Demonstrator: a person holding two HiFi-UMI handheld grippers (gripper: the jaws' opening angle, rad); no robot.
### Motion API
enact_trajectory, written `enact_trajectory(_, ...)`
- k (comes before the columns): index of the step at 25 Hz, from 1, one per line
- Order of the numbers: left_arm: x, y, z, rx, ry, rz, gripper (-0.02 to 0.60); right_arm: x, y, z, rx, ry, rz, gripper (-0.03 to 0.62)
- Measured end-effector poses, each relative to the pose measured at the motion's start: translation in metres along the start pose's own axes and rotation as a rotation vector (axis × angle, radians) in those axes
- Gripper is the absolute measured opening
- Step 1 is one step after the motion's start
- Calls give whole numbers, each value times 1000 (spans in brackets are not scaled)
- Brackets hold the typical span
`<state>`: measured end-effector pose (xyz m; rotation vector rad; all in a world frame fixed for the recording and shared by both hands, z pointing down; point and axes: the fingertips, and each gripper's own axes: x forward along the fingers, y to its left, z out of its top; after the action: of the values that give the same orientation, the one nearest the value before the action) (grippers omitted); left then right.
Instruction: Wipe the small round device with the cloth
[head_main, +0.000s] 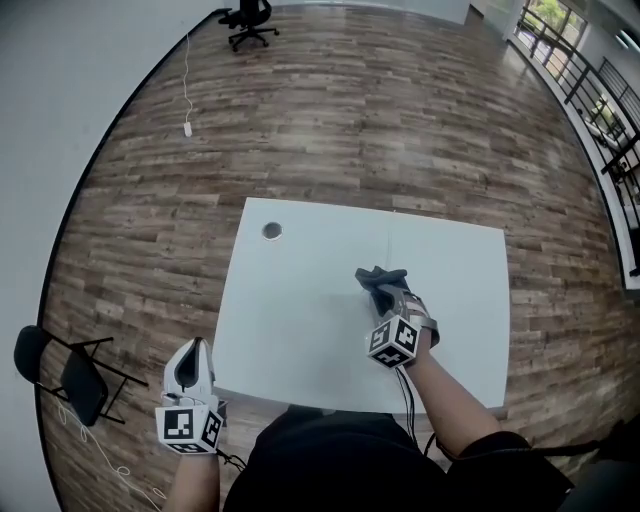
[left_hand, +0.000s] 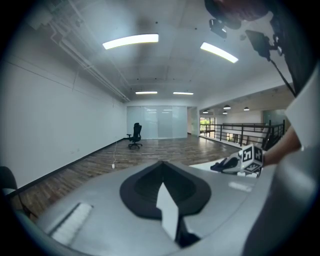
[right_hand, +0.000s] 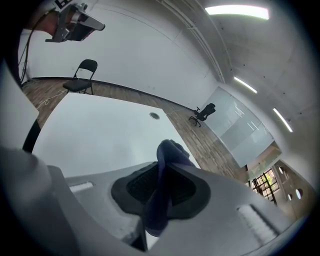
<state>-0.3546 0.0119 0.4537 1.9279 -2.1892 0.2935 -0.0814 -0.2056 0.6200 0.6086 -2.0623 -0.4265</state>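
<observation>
The small round device is a grey disc lying near the far left corner of the white table; the right gripper view shows the device far ahead. My right gripper hovers over the table's middle, shut on a dark blue-grey cloth. The cloth stands bunched up between the jaws of the right gripper. My left gripper hangs off the table's near left corner, well away from the device. In its own view the left gripper is shut with nothing held.
A black folding chair stands on the wood floor to the left of the table. A black office chair is far back by the wall, with a white cable and plug on the floor. A railing runs along the far right.
</observation>
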Motion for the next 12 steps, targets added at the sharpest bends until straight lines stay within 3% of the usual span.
enact_trajectory(12, -17, 2, 0, 5, 7, 31, 8, 12, 42, 7, 49, -48, 141, 46)
